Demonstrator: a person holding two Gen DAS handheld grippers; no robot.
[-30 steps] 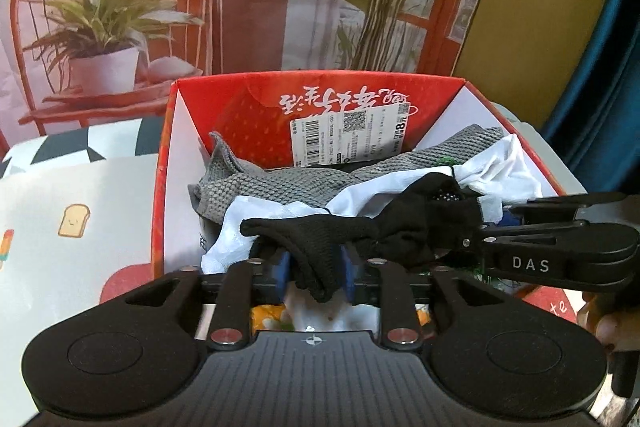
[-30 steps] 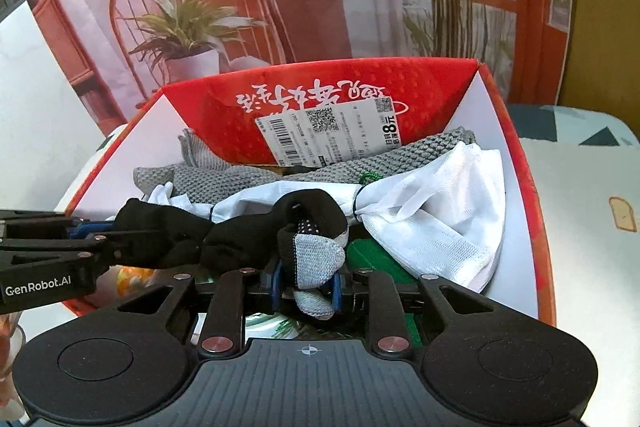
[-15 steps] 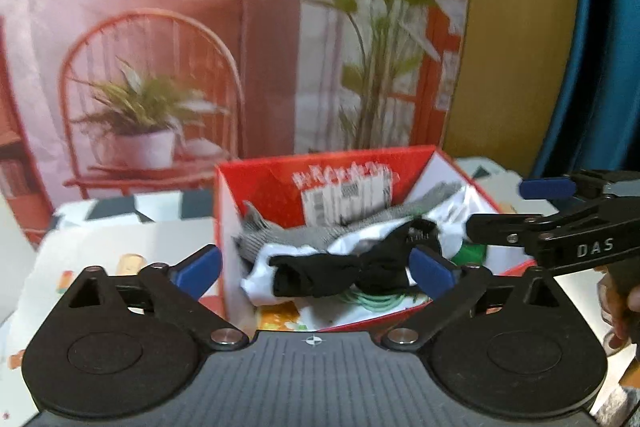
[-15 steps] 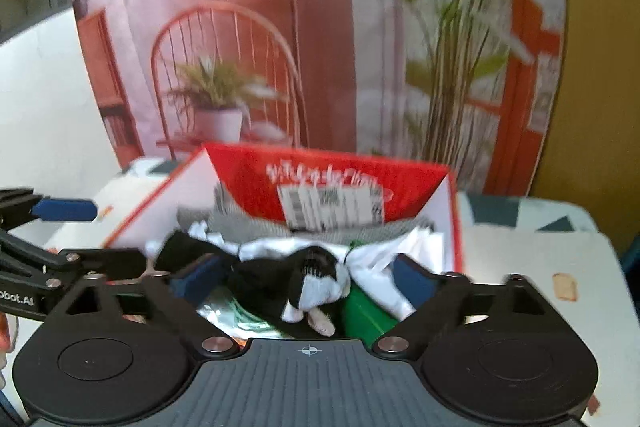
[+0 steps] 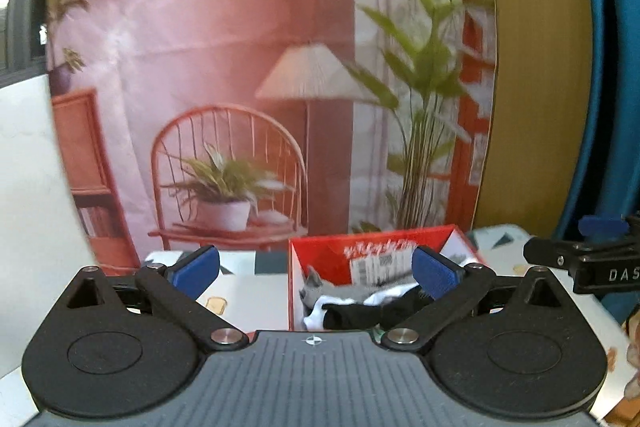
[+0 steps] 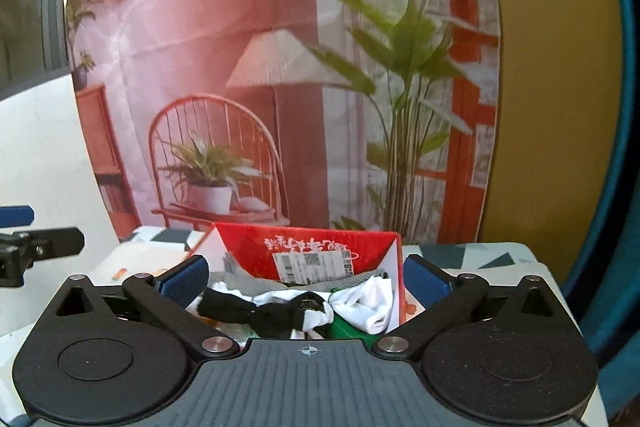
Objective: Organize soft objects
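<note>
A red cardboard box (image 5: 372, 251) (image 6: 312, 243) stands on the table and holds a pile of soft things. A black sock (image 5: 360, 311) (image 6: 256, 311) lies across the top of the pile. Under it are a grey knit sock (image 5: 320, 285) (image 6: 256, 283), white cloth (image 6: 368, 303) and something green (image 6: 344, 327). My left gripper (image 5: 316, 271) hangs open above and in front of the box, with nothing between its blue pads. My right gripper (image 6: 306, 279) is also open and empty, back from the box. Each gripper shows at the edge of the other's view: the right gripper (image 5: 568, 247), the left gripper (image 6: 40, 243).
A printed backdrop (image 5: 240, 107) with a chair, potted plant and lamp rises right behind the box. The patterned tablecloth (image 5: 248, 291) spreads to the left of the box. A blue curtain (image 5: 616, 107) hangs at the right, and a white wall (image 5: 32, 187) is at the left.
Both grippers were shut on the black sock over the box. They have opened wide, let it drop onto the pile, and risen back and away from the box.
</note>
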